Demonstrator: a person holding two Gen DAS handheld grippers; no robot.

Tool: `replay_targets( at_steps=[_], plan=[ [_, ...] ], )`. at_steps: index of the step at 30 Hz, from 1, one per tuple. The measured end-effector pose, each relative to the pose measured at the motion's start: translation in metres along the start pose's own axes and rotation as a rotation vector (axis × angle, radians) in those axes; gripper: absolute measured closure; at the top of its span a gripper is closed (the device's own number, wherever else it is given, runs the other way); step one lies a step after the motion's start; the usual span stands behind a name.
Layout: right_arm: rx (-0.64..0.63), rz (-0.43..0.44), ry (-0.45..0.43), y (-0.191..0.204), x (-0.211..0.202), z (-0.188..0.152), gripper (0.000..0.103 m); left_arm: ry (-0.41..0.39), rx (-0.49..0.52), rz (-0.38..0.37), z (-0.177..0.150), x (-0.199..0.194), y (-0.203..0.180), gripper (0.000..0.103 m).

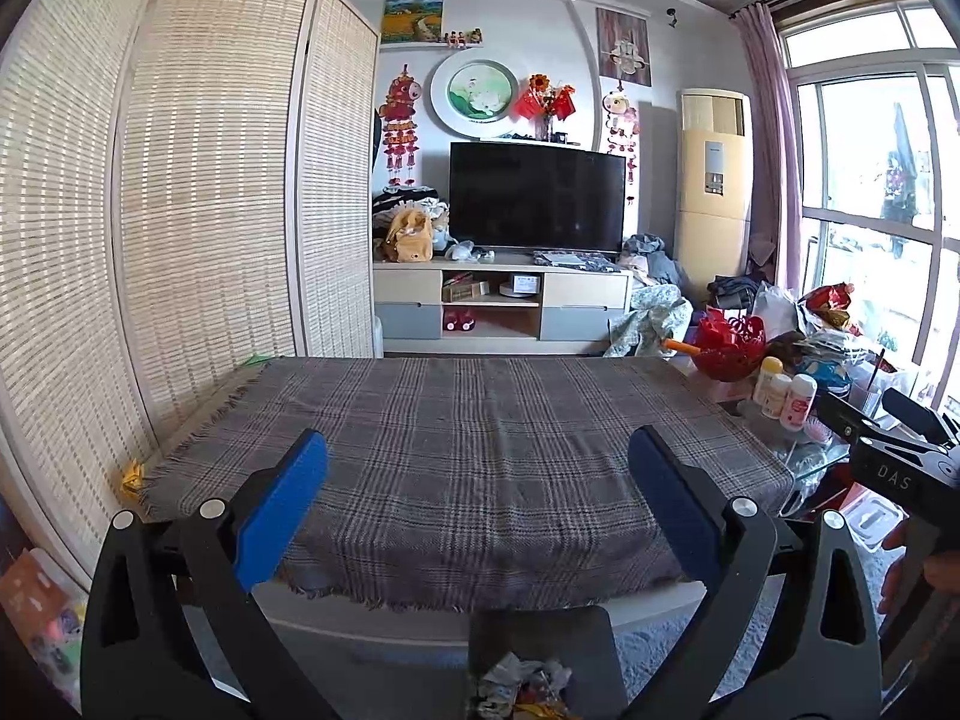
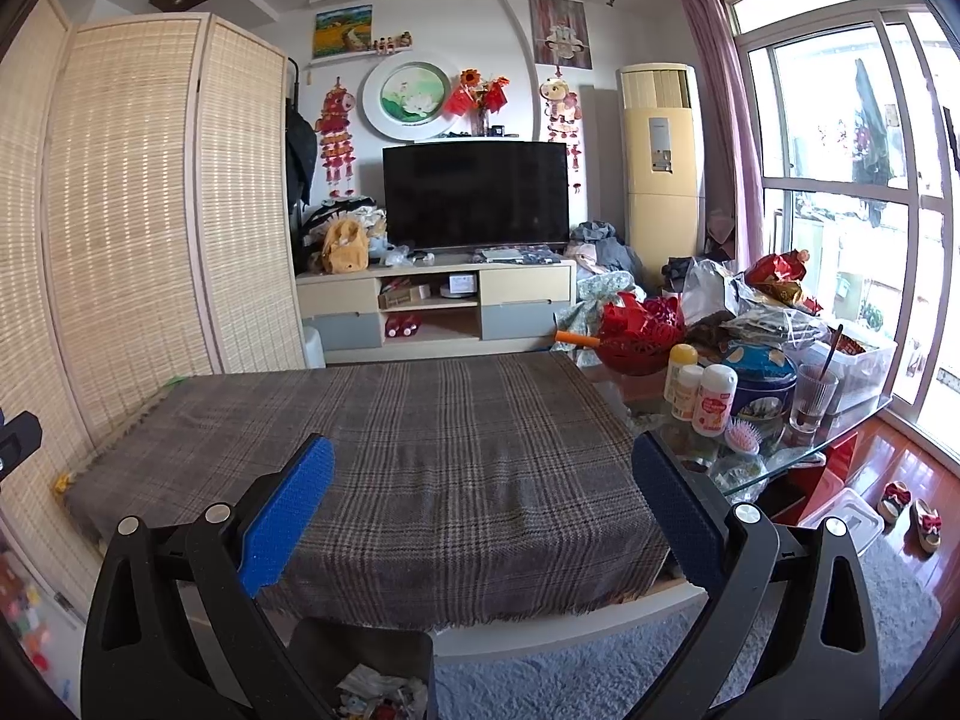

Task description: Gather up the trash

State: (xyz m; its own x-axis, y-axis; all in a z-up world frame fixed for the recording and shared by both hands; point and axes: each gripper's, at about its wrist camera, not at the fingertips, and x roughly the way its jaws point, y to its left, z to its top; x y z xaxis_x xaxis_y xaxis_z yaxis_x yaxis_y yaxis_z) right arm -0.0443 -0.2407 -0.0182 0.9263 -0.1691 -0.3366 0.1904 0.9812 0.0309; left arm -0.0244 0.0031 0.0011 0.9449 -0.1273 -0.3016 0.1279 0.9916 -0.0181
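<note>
One dark bin below the table edge, crumpled trash inside. Left gripper and right gripper: fingers spread, empty.

One plaid cloth, one television, three white bottles, one bin, two slippers
</note>
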Motion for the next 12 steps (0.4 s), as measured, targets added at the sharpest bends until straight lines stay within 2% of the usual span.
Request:
replay_targets(
  at_steps=[5, 12],
  plan=[
    [0.002, 0.000, -0.003, 0.0012, -0.0014, -0.0005, 0.003, 0.001, 0.001, 0.018, -0.0001, -0.0005, 0.0001, 0.008],
    [0.006, -0.001, -0.002, 0.0002, -0.0032, 0.0006, 0.003, 0.030, -0.034, -0.011, 0.0000, 0.0012, 0.0062, 0.008]
  ],
)
